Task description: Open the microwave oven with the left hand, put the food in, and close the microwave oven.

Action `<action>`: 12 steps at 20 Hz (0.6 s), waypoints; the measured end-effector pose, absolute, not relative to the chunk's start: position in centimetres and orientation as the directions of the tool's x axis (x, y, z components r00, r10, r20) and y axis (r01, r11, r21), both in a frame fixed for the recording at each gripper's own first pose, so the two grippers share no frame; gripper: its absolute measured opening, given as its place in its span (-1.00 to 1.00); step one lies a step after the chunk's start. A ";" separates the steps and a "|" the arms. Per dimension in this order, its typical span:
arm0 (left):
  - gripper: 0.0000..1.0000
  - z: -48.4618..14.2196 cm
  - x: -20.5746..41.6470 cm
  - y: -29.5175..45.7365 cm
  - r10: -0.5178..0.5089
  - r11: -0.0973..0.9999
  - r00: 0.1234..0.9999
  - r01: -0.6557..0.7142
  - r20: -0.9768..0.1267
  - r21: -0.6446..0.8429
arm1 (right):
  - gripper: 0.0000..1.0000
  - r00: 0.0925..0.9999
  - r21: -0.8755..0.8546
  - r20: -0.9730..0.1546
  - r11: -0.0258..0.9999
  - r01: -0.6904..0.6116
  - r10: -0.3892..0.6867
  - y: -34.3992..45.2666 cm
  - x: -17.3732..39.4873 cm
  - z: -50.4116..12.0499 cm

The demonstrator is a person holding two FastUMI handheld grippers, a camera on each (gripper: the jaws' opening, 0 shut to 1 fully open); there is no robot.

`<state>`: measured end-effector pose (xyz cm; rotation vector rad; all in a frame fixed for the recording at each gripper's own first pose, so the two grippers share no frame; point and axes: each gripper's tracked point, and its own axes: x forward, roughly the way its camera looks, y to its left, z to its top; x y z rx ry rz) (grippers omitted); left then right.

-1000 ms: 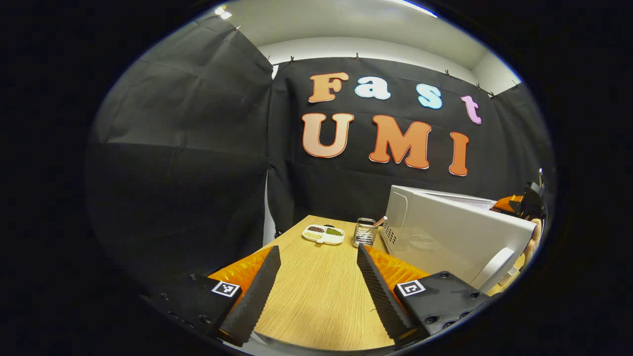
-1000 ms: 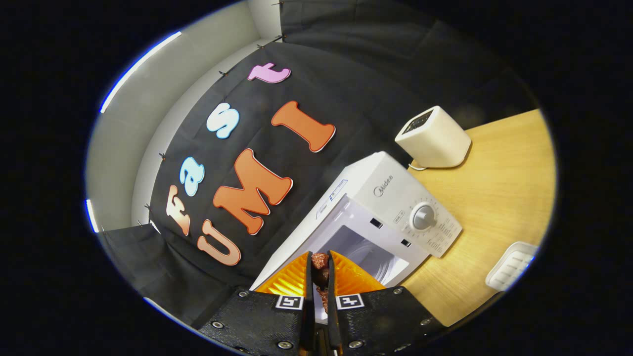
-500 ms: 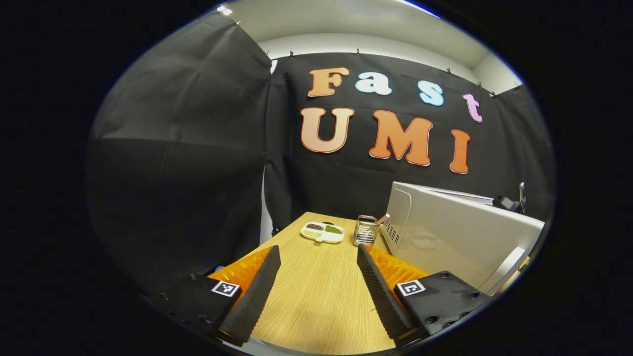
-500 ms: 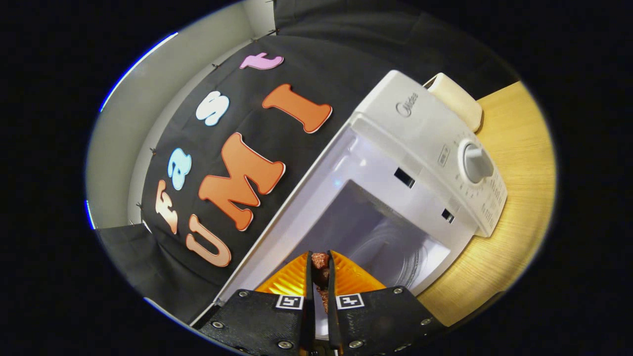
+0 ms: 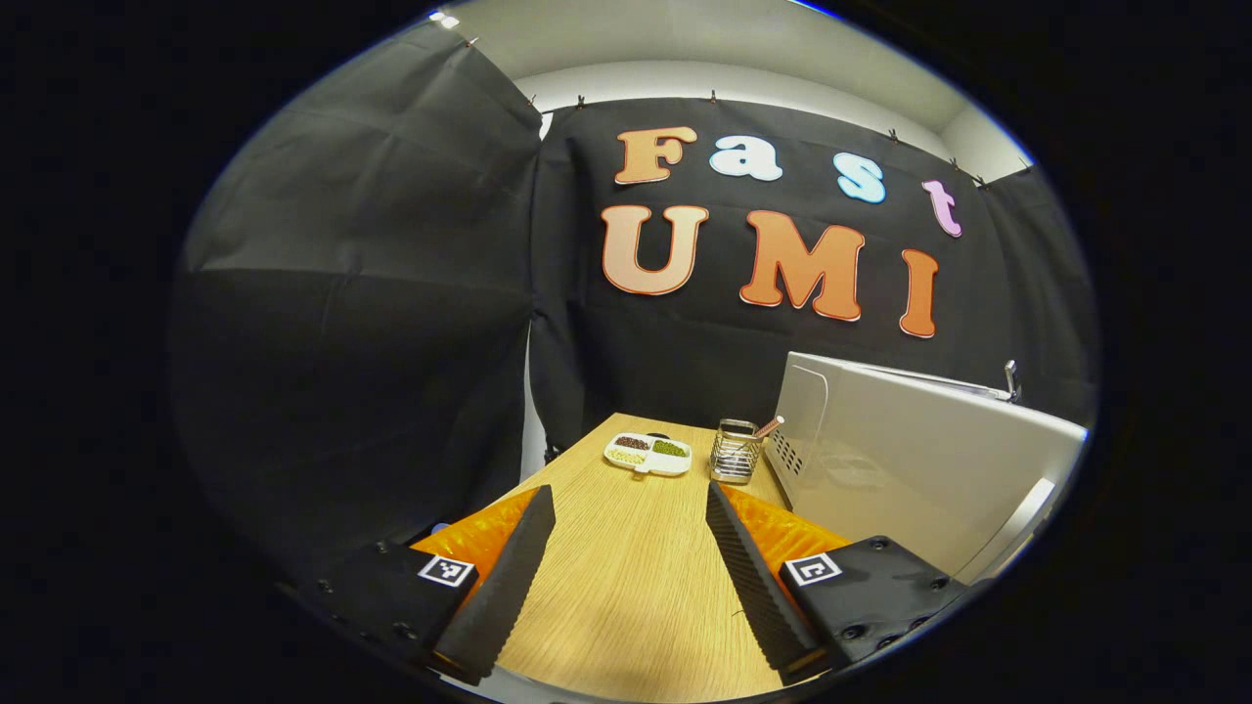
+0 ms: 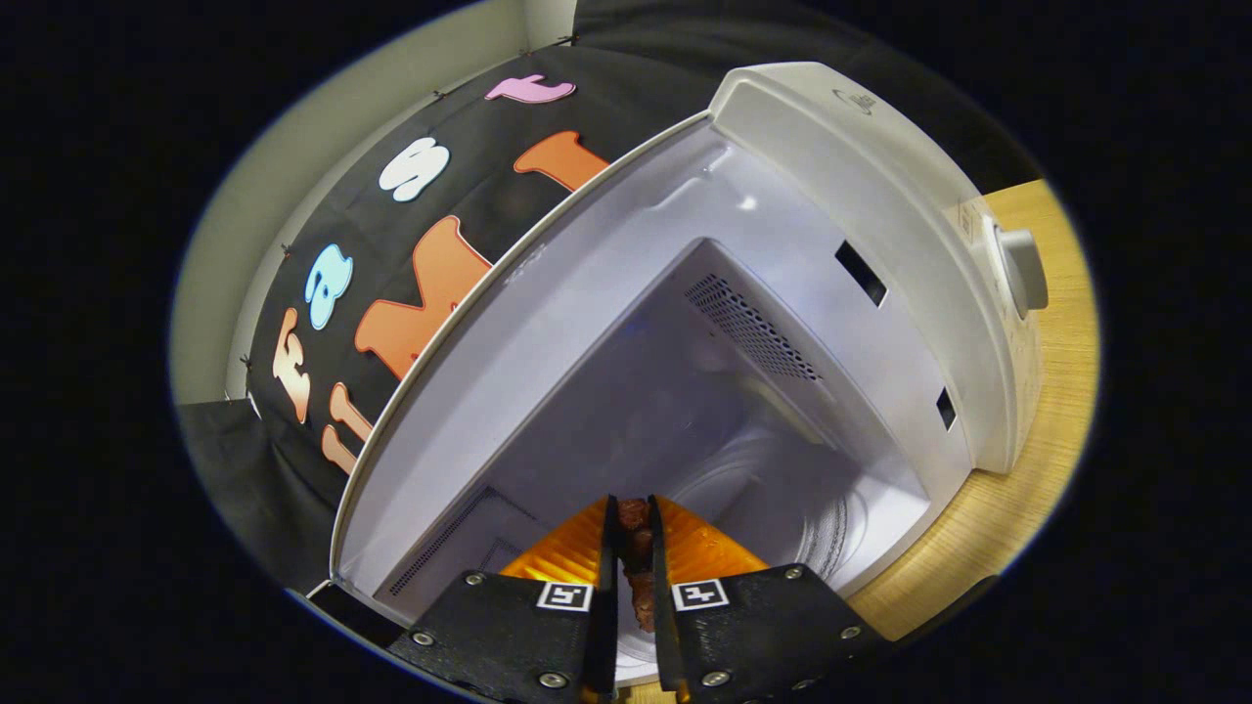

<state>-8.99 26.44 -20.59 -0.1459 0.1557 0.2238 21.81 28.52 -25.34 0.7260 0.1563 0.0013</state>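
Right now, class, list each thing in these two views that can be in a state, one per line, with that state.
Microwave: door open, cavity bare, glass turntable in place.
Microwave door: swung wide, seen in the left gripper view.
Food: pinched between the right gripper's fingers, at the cavity mouth.
Right gripper: shut on the food.
Left gripper: open, holding nothing, above the table.
Divided dish: filled.
Wire holder: upright.

The food is mostly hidden between the right gripper's fingers; what kind it is cannot be told. The microwave is cut off at the left view's edge. The tray's contents are too small to identify.
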 end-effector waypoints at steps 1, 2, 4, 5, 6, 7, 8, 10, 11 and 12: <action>0.99 -20.7 -8.9 26.4 0.208 0.964 0.963 -0.232 -0.174 -0.130 | -0.60 0.987 0.643 -0.155 0.763 0.065 0.046 28.0 22.1 -25.9; 0.99 -20.8 -8.9 26.3 0.206 0.964 0.963 -0.230 -0.176 -0.130 | -0.56 0.983 0.623 -0.177 0.778 0.081 0.039 27.6 22.4 -26.5; 0.99 -20.6 -8.9 26.0 0.200 0.966 0.964 -0.224 -0.175 -0.127 | -0.35 0.978 0.573 -0.207 0.812 0.108 0.016 27.0 22.0 -27.3; 0.99 -20.5 -9.0 25.8 0.200 0.967 0.964 -0.222 -0.173 -0.122 | -0.15 0.978 0.542 -0.208 0.833 0.113 0.003 26.5 21.9 -27.4; 0.99 -20.4 -9.0 25.8 0.202 0.968 0.964 -0.224 -0.171 -0.116 | -0.03 0.980 0.508 -0.201 0.855 0.110 -0.007 26.1 21.7 -27.4; 0.99 -20.2 -9.1 25.7 0.202 0.969 0.965 -0.222 -0.166 -0.110 | 0.27 0.980 0.469 -0.201 0.877 0.100 -0.004 26.0 21.7 -27.3; 1.00 -19.9 -9.2 25.3 0.198 0.970 0.967 -0.217 -0.159 -0.108 | 0.36 0.981 0.436 -0.193 0.897 0.077 0.009 26.2 21.5 -27.3; 0.99 -19.5 -9.2 25.0 0.193 0.972 0.970 -0.210 -0.148 -0.108 | 0.57 0.983 0.398 -0.181 0.916 0.045 0.030 26.3 20.8 -26.6; 0.94 -19.4 -9.2 24.8 0.191 0.972 0.971 -0.208 -0.146 -0.106 | 0.77 0.984 0.385 -0.173 0.922 0.038 0.032 26.2 20.5 -26.3; 0.99 -19.2 -9.2 24.6 0.190 0.973 0.971 -0.206 -0.143 -0.104 | 0.84 0.986 0.371 -0.166 0.928 0.033 0.031 26.1 20.2 -25.7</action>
